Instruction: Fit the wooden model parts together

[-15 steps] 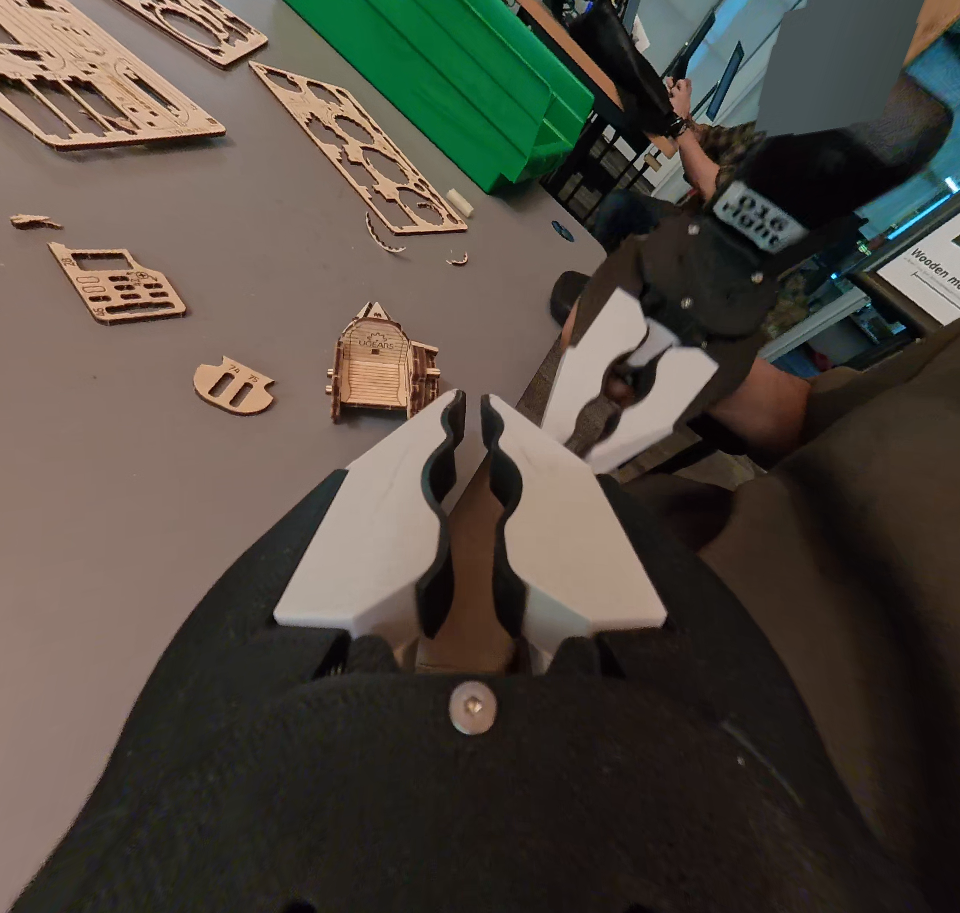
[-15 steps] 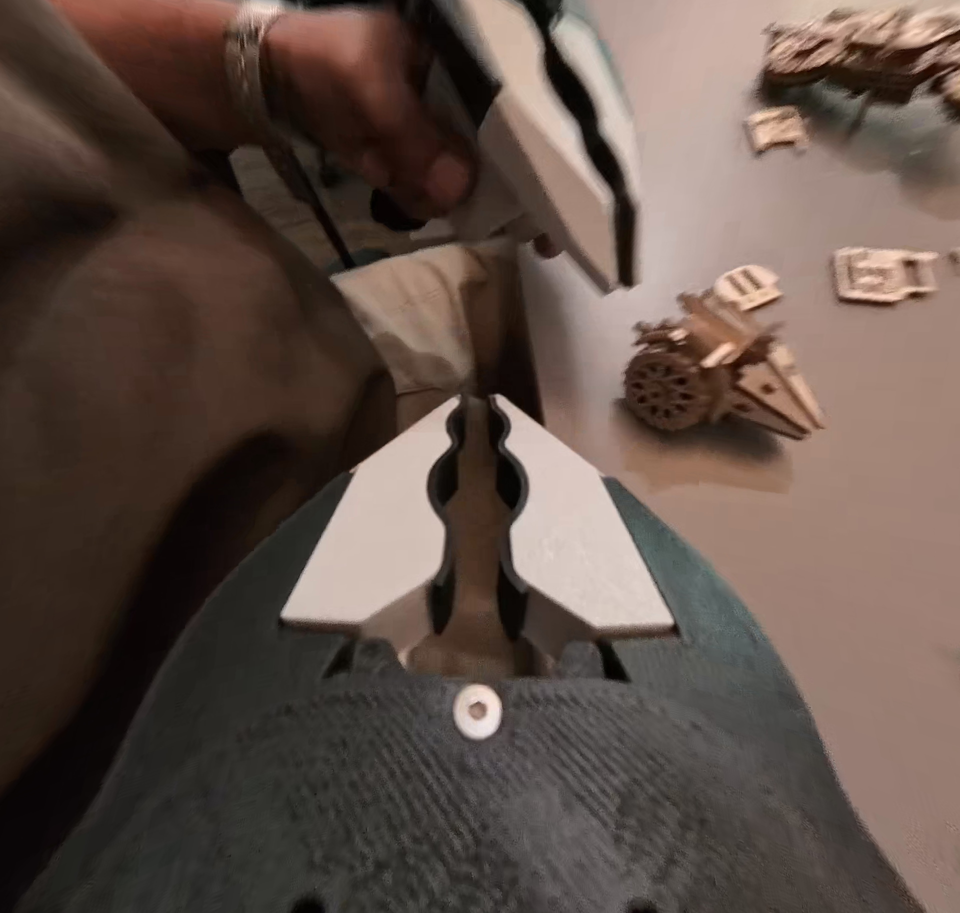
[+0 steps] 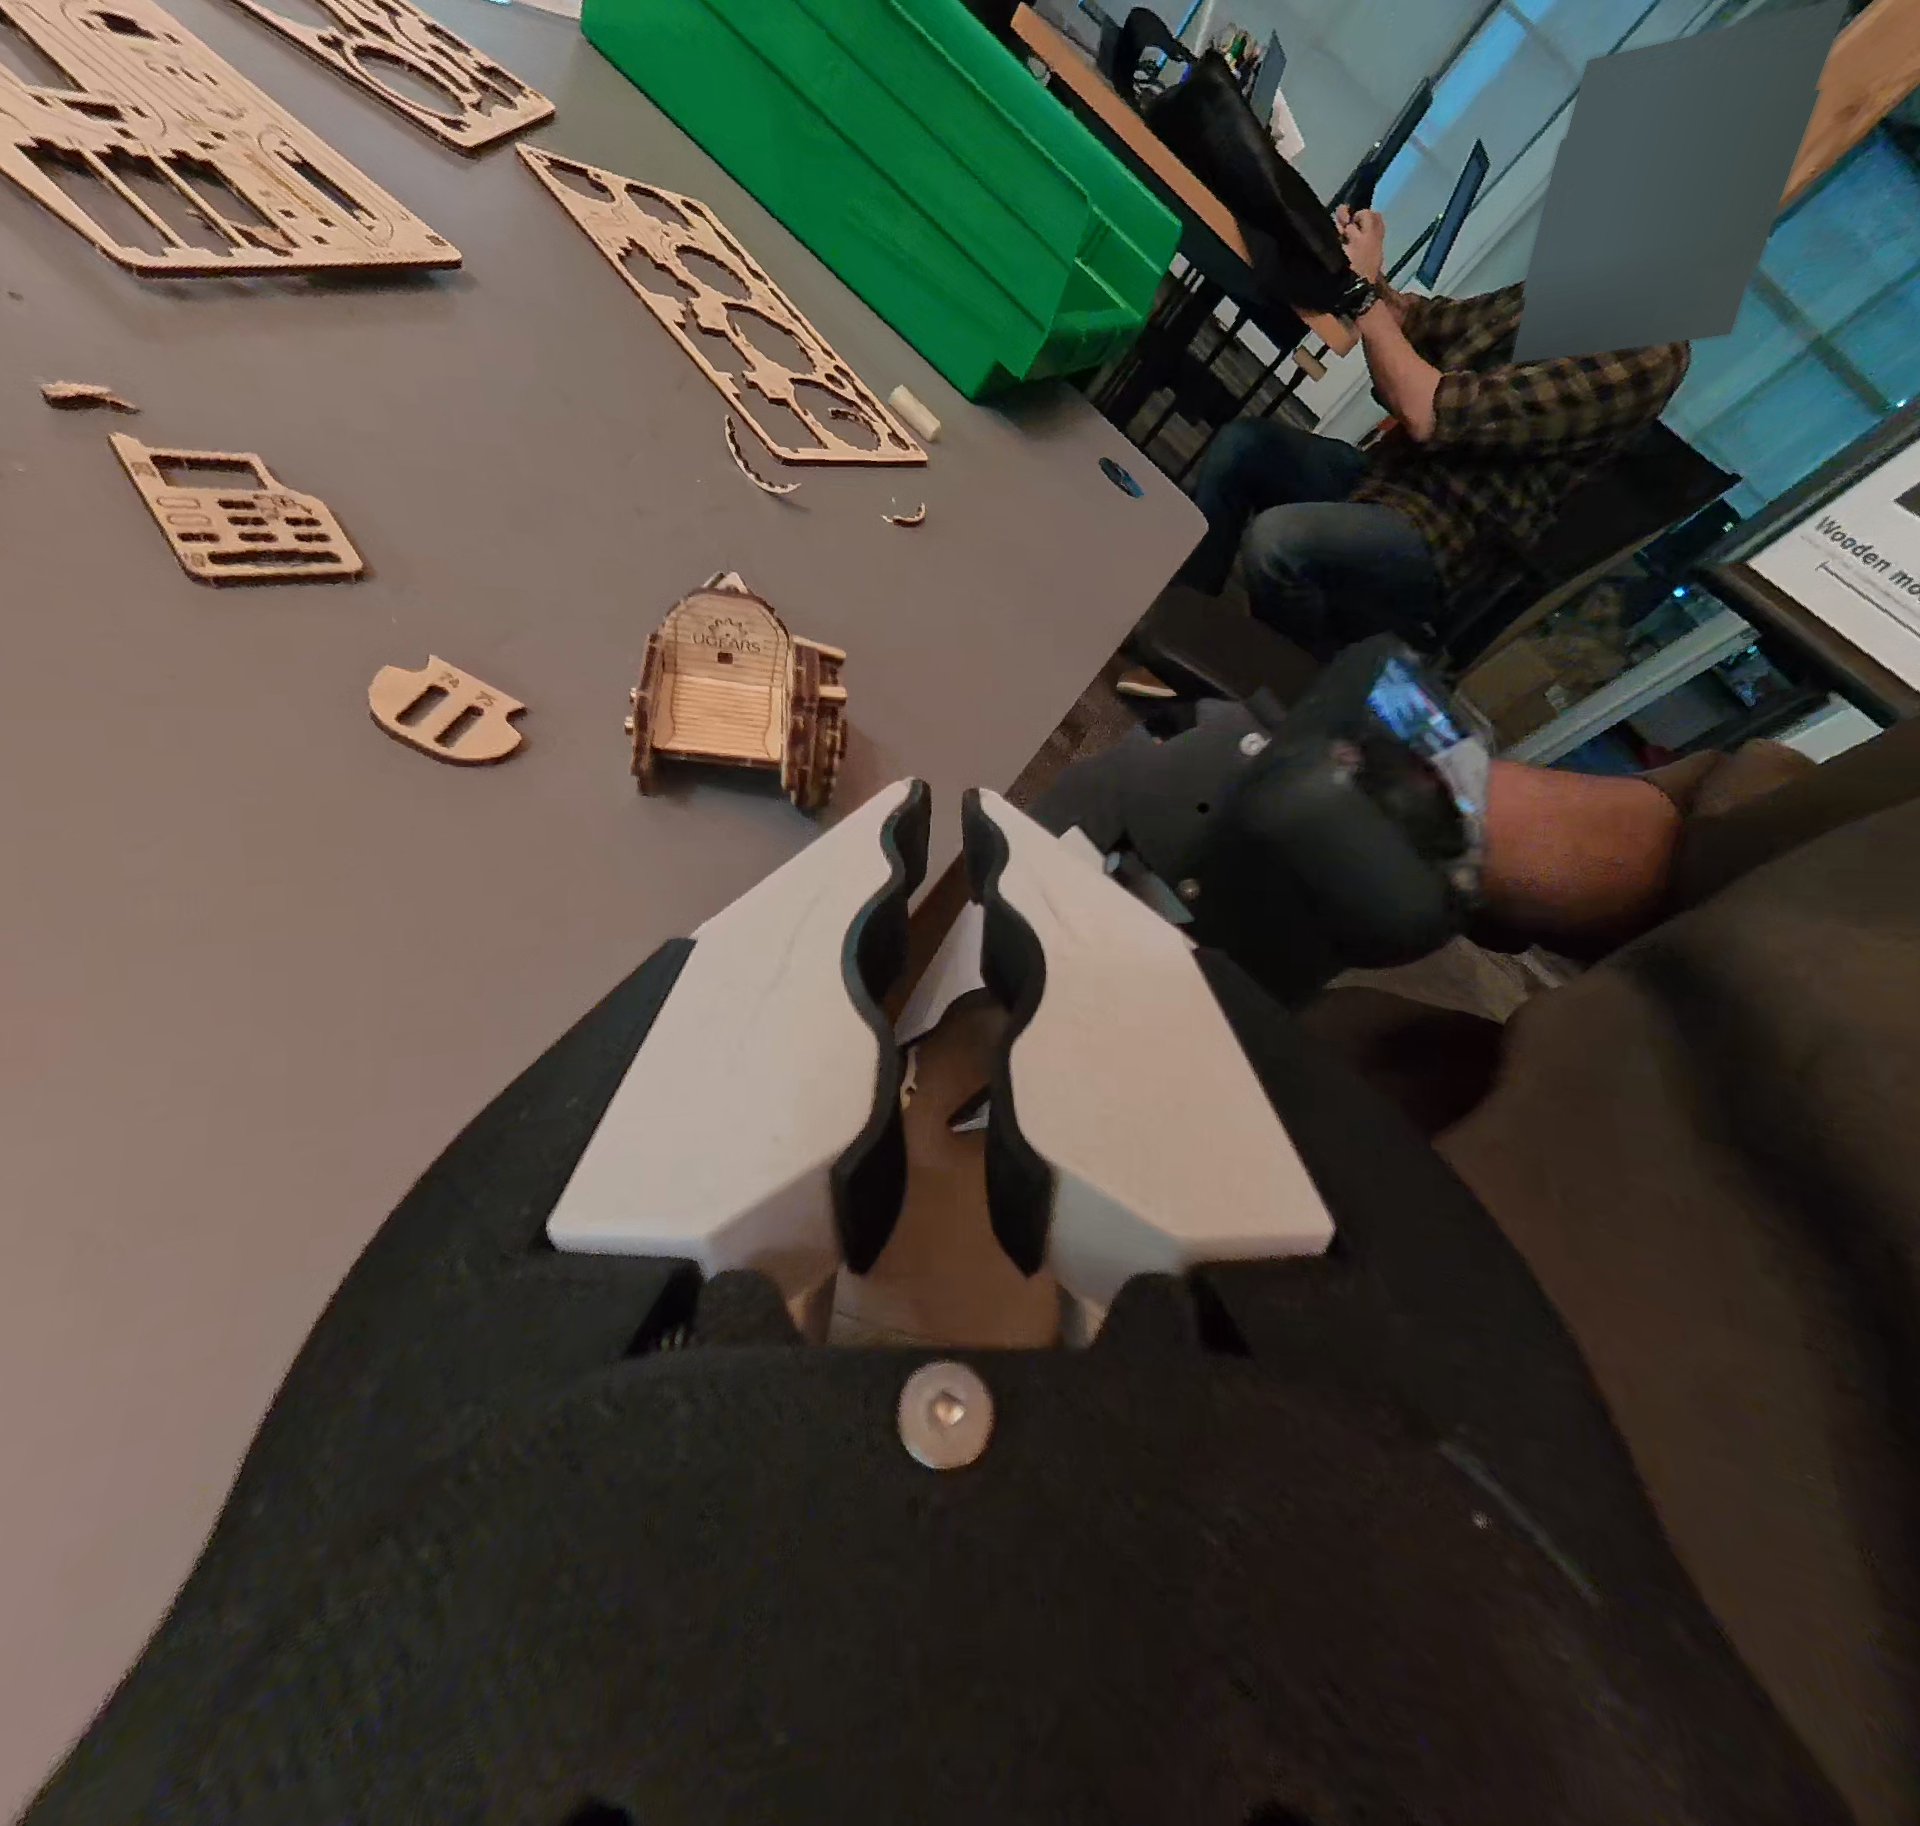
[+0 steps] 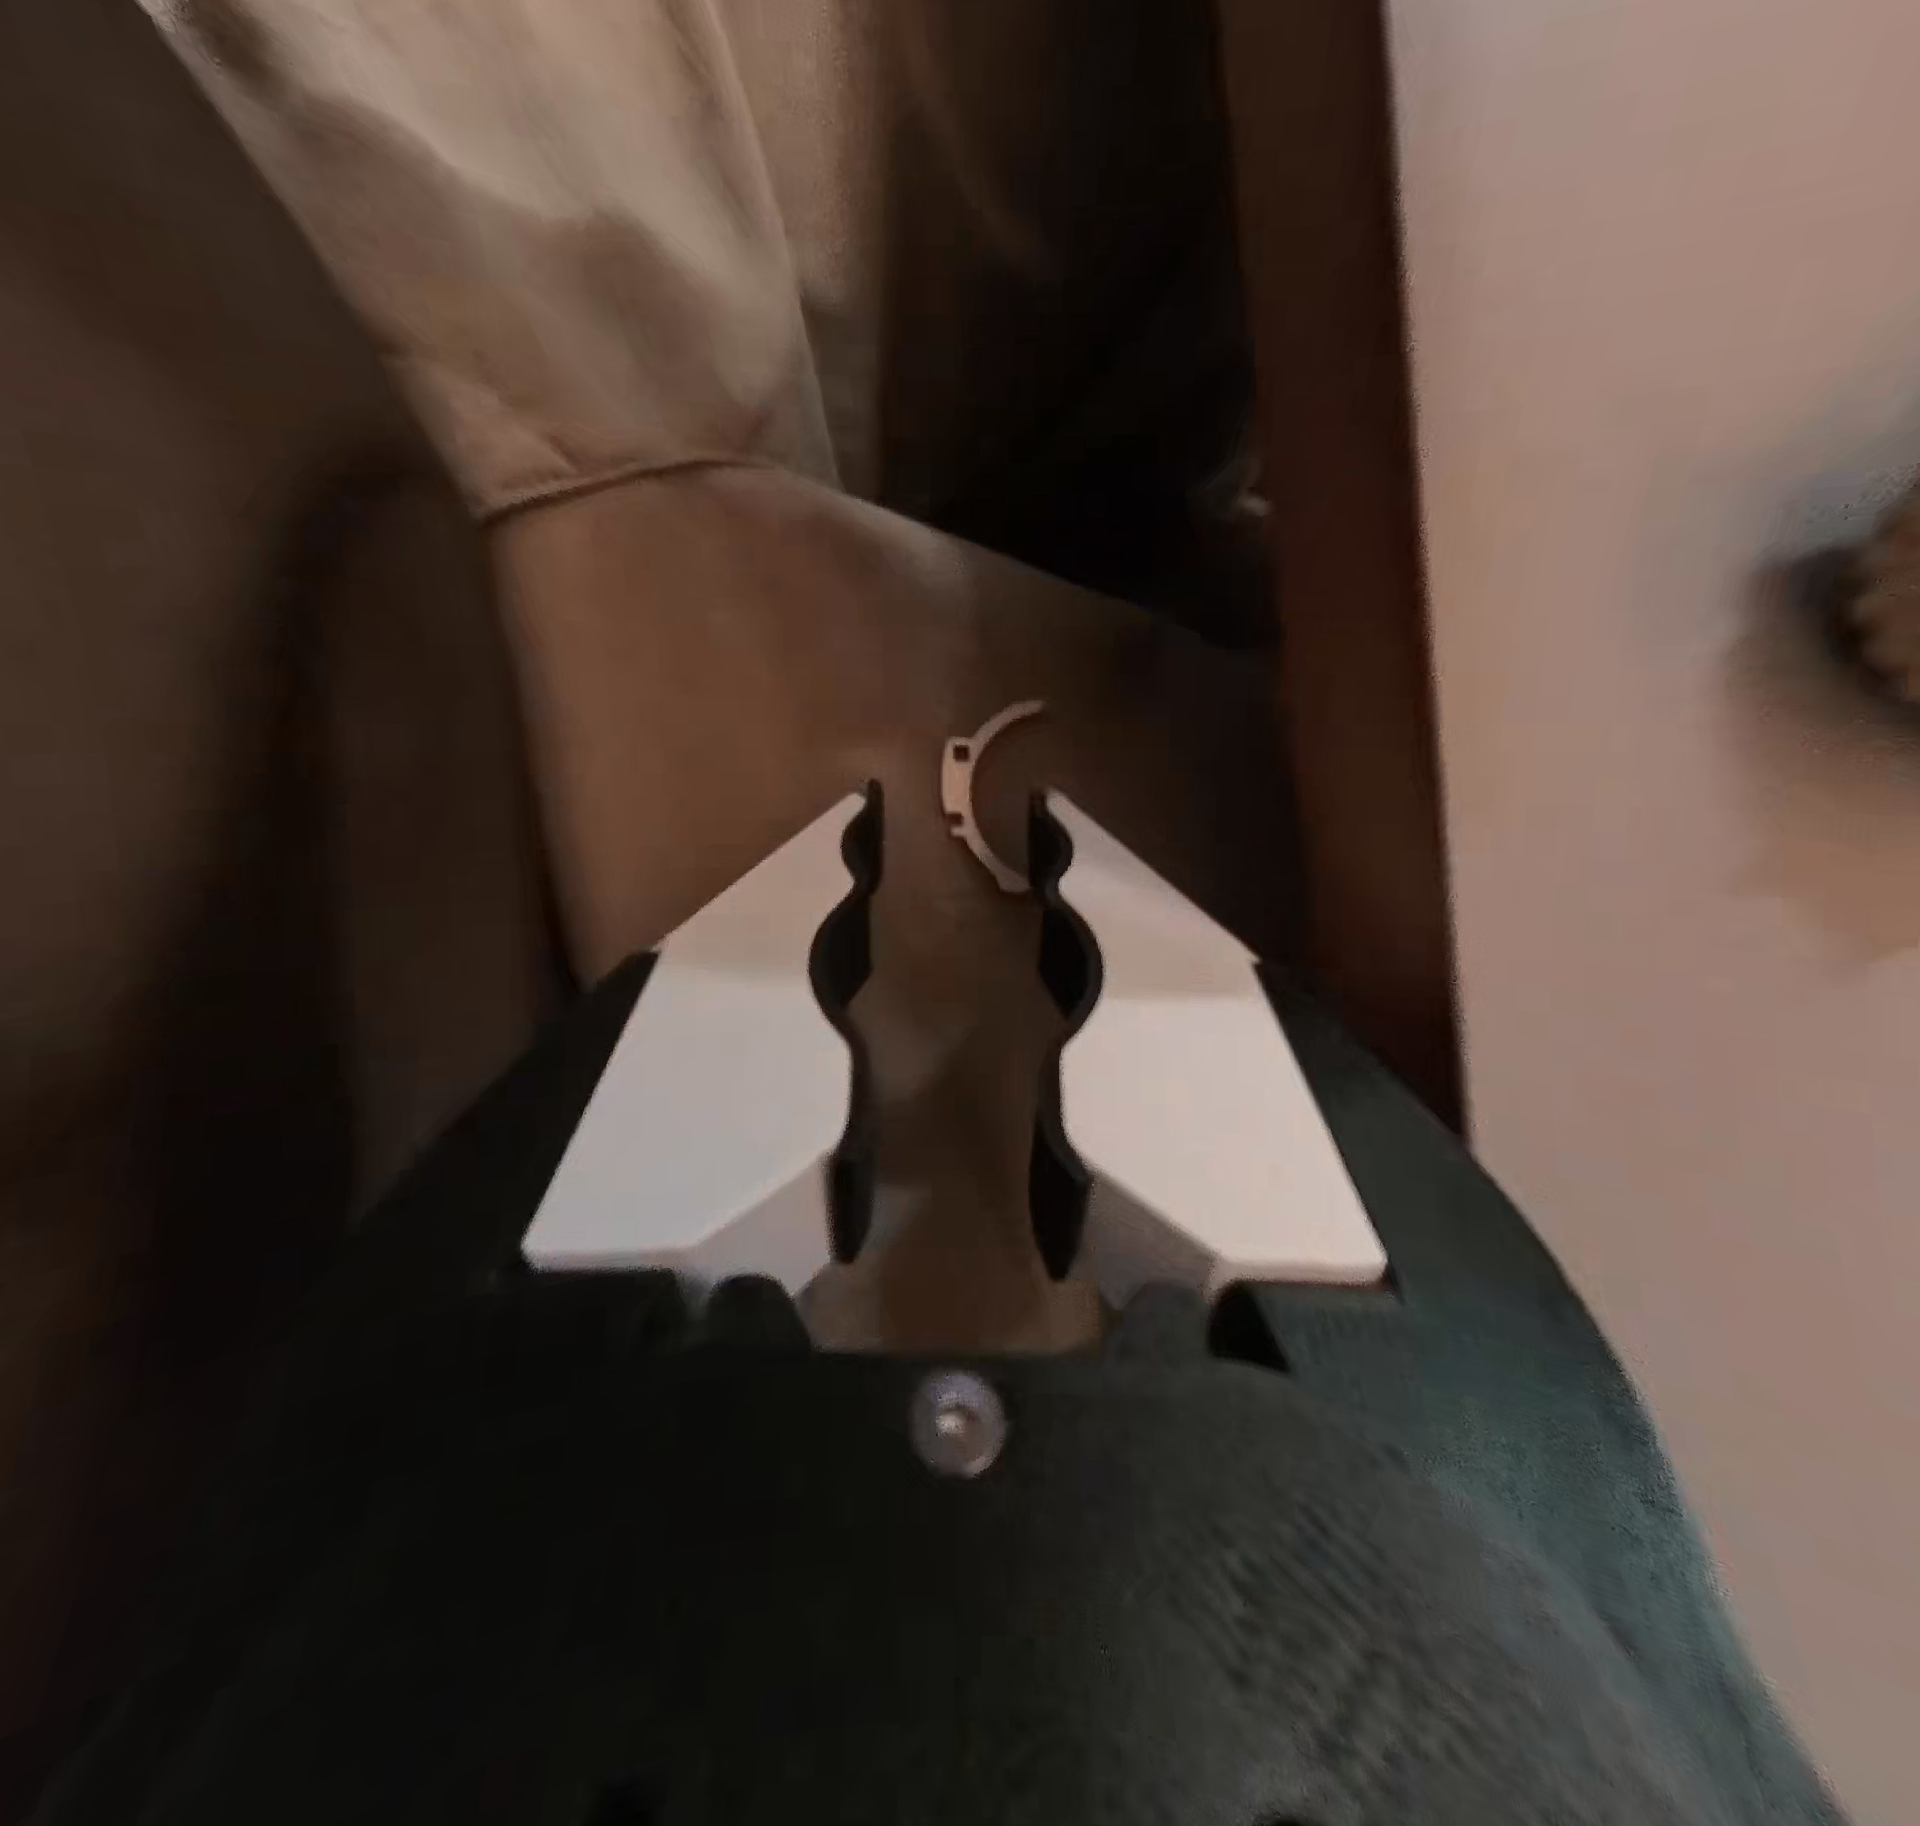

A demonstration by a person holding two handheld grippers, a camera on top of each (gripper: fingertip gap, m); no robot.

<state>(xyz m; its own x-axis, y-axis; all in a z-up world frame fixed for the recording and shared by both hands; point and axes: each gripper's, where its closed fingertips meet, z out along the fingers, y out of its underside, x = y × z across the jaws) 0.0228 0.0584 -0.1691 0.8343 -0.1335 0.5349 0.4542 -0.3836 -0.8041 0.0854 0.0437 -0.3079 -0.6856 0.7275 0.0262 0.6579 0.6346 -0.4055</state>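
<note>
While both grippers hang off the near table edge, neither grips anything.
Left gripper [image 3: 943,808] nearly closed; right gripper [image 4: 954,800] parted around a thin curved wooden piece [image 4: 982,797]; wooden model [image 3: 740,687] rests on smooth grey table [image 3: 312,945].

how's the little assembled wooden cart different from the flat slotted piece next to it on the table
The assembled cart is a built-up, three-dimensional body of many joined parts; the slotted piece is one flat cut-out lying on the table. The cart stands taller and looks bulkier; the slotted piece is thin and low. The cart has a ribbed floor and side walls; the slotted piece is rounded with two slots. Both are pale laser-cut wood, resting apart, and neither gripper touches them.
</note>
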